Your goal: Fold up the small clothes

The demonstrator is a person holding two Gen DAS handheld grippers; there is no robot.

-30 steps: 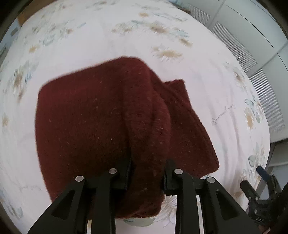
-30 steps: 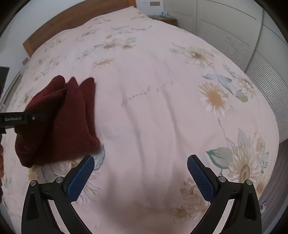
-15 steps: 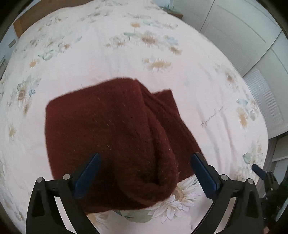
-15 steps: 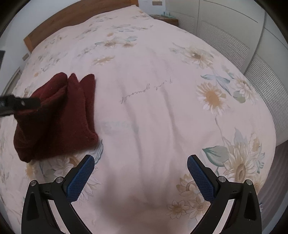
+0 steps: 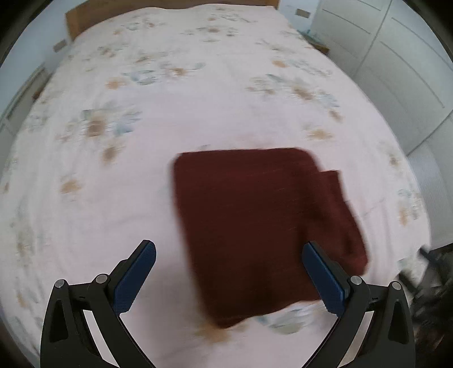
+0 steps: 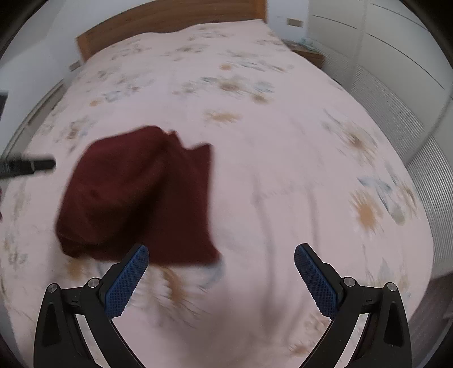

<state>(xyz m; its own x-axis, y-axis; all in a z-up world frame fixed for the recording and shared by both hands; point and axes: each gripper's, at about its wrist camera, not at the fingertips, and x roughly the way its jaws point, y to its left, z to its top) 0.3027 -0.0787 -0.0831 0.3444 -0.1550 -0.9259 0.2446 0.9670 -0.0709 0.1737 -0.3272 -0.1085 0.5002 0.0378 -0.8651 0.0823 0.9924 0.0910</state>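
While my left tool [image 5: 228, 273] points down at the bed [image 5: 113, 175], its jaws have just been opening and now stand wide, with nothing pressed between the blue pads; the dark red folded garment [image 5: 254, 226] lies flat on the cover below them. In the left wrist view it fills the lower centre and right of the frame, and its near edge runs from between the pads to behind the right pad. One folded layer sticks out on the right side. My right tool [image 6: 221, 277] is also wide open and holds nothing. In its view the garment is at the left of centre, beyond the left pad, and the bare cover is straight ahead. The longer side of the bundle seems to run away from me, toward the headboard [image 6: 170, 19]. I judge the left tool is more in line with it, so a further fold or a press would begin from that side.
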